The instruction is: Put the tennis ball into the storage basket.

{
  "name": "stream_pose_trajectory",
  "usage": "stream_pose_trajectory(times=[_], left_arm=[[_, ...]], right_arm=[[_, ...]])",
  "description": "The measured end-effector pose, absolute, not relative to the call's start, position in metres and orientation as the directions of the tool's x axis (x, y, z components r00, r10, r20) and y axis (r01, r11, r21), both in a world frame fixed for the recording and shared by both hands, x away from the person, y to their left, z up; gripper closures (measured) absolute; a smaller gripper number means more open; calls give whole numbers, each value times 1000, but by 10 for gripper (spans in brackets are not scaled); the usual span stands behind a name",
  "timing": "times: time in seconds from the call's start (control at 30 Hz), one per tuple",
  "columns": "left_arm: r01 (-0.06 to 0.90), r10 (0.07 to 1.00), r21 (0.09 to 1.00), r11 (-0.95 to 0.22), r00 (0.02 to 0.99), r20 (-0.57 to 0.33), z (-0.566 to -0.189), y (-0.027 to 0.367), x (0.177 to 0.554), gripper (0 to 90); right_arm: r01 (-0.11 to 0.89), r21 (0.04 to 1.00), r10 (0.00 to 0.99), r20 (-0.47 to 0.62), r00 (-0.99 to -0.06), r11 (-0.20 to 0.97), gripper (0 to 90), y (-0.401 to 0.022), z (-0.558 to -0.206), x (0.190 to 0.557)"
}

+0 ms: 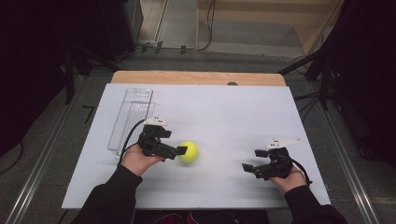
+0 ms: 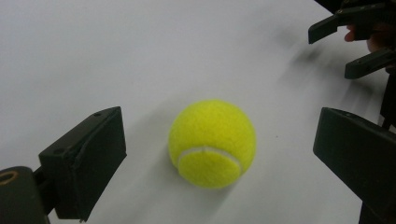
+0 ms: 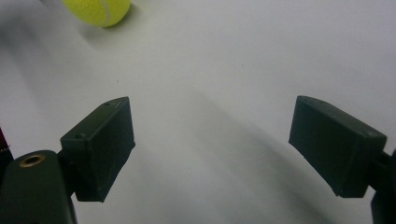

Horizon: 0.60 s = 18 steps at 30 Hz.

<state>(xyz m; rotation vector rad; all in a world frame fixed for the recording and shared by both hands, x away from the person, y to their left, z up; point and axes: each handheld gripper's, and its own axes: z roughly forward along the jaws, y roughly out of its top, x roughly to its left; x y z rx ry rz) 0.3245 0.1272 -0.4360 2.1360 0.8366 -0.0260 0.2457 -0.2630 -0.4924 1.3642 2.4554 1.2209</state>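
Left claw (image 2: 219, 154) spread wide, tennis ball (image 2: 212, 143) between jaws, untouched; right claw (image 3: 224, 149) spread; white tabletop (image 1: 233, 112)

The tennis ball (image 3: 98, 11) is cut off by the right gripper view's top edge.

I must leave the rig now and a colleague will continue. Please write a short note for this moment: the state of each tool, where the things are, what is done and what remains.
Left tool: open, jaws on either side of the tennis ball, not touching it.
Right tool: open, holds nothing, low over the white table at the right, apart from the ball.
Ball: on the table near the middle, just in front of the left tool.
Clear plastic tray: at the table's far left, nothing visible in it.
Done: left tool lined up on the ball.
Left: probably close on the ball and lift it; where it goes, I cannot tell.
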Motion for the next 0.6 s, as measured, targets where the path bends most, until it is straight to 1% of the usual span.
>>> stream_pose_trajectory(times=[0.07, 0.6], left_arm=[[566, 556, 690, -451, 783, -279, -436, 123, 326, 27], [557, 548, 687, -467, 792, -269, -437, 96, 338, 27]], right_arm=[[680, 673, 744, 289, -602, 289, 123, -263, -492, 246], [680, 676, 746, 290, -600, 285, 123, -265, -492, 246]])
